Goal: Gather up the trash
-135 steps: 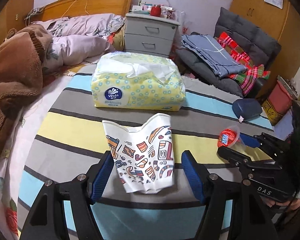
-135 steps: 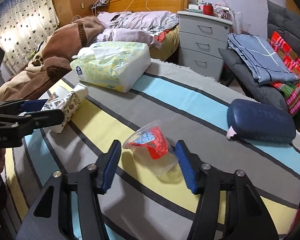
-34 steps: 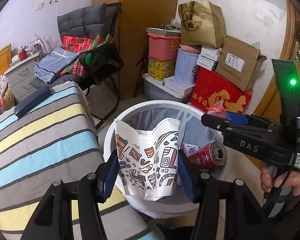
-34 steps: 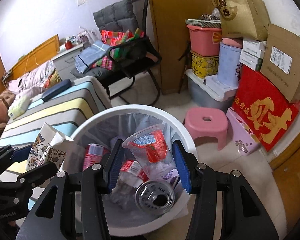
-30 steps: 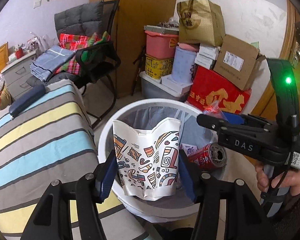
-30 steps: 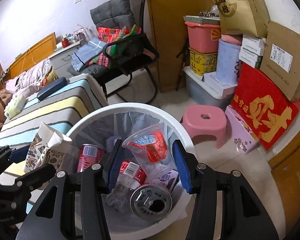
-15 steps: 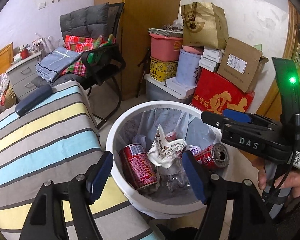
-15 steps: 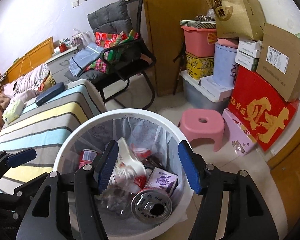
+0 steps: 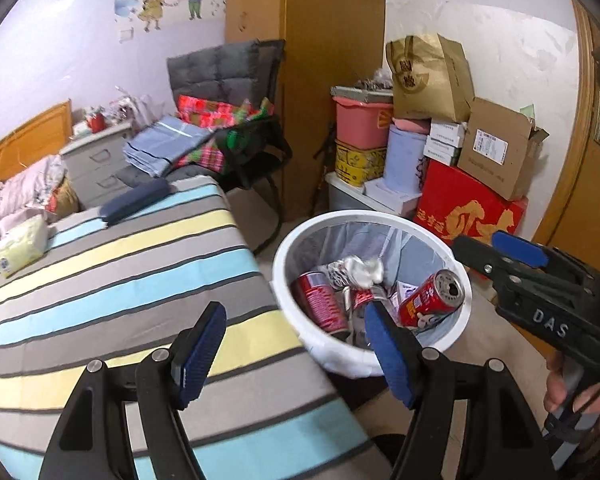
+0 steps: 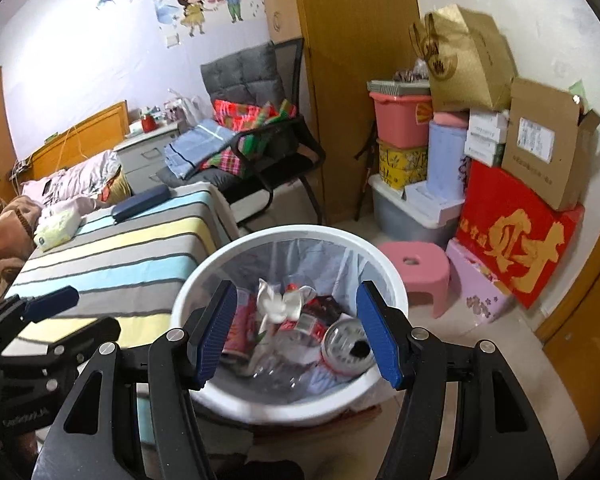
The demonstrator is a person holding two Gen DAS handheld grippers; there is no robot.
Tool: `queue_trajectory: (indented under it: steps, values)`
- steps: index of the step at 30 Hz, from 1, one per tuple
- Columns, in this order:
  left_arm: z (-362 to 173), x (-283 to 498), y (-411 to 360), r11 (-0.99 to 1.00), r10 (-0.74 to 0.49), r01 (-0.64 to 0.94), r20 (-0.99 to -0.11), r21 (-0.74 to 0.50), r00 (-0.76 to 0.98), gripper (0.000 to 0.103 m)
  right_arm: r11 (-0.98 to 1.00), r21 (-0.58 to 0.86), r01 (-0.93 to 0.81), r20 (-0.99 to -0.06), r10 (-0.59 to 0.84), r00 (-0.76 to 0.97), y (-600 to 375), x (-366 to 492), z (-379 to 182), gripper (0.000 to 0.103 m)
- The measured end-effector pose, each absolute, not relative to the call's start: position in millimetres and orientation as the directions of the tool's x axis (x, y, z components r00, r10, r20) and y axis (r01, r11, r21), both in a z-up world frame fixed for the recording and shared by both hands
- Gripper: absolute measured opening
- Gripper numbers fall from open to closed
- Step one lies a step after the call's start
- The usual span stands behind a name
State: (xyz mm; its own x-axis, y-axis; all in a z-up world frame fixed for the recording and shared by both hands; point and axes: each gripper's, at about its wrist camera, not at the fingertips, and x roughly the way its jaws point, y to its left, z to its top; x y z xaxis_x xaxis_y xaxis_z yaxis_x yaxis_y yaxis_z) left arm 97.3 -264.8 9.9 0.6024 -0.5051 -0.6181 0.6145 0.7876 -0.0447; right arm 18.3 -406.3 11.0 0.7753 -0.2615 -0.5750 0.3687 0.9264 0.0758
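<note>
Trash (image 10: 284, 308) is lying inside the white bin (image 10: 392, 280), at twelve o'clock of the right gripper (image 10: 296, 336); both it and the left gripper (image 9: 296, 348) are hanging released, gripping nothing.

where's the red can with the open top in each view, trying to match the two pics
Left wrist: red can leans against the right inner wall of the white bin, right of centre.
Right wrist: same can sits low in the bin, top facing the camera, beside the right jaw.
Shared landmark: the red box with gold lettering.
</note>
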Motion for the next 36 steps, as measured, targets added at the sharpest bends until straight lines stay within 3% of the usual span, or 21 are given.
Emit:
queue_trajectory:
  steps: [6,11,20,36]
  values:
    - [9.2,68.0,-234.6,0.785,-0.527,0.615,-0.595,-0.068,0.607,0.072,0.925,0.09,0.368,-0.531,-0.268,0.804,-378.7,-5.7,12.2,0.064]
    - [6.7,45.1,-214.9,0.837,-0.45,0.547,-0.57,-0.002,0.687,0.072,0.915,0.068,0.397,-0.5,-0.313,0.808,-359.4,-27.3,8.6,0.064]
    - [8.7,13.9,-186.3,0.86,-0.43,0.511,-0.515,0.018,0.742,0.072,0.909,0.07,0.411,-0.479,-0.331,0.813,-337.7,-43.4,1.0,0.064]
    - [2.6,7.6,-176.3,0.87,-0.41,0.494,-0.529,0.018,0.743,0.072,0.906,0.062,0.418,-0.458,-0.346,0.819,-321.6,-53.2,-2.9,0.064]
